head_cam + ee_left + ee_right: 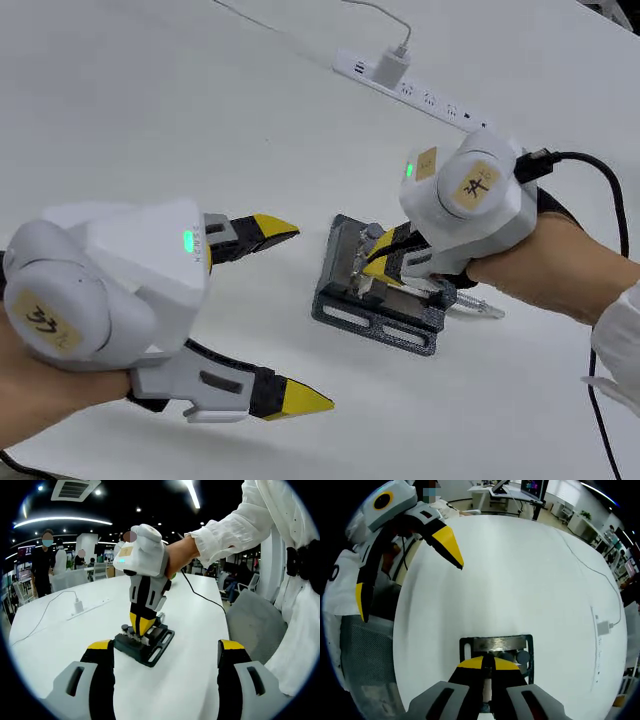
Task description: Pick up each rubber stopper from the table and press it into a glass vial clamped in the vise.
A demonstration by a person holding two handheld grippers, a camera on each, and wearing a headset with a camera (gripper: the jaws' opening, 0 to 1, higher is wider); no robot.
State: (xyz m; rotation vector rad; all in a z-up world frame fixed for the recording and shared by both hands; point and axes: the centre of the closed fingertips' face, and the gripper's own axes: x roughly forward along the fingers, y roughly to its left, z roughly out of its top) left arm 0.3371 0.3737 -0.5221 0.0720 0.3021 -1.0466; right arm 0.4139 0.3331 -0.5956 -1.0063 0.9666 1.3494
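Right tool [385,262], jaws pressed together, stood tip-down on the vise [380,320] on the tabletop [150,120], apparently seating a stopper hidden beneath with its vial; left tool [305,318], jaws spread, waited aside, leaving room.

The vise [385,290] sits mid-bench [150,120], with the power strip [410,88] well behind it near the far edge. The right hand-held gripper [378,265] is over the vise, tips down at its top. The left hand-held gripper [312,318] is to the vise's left, apart from it.
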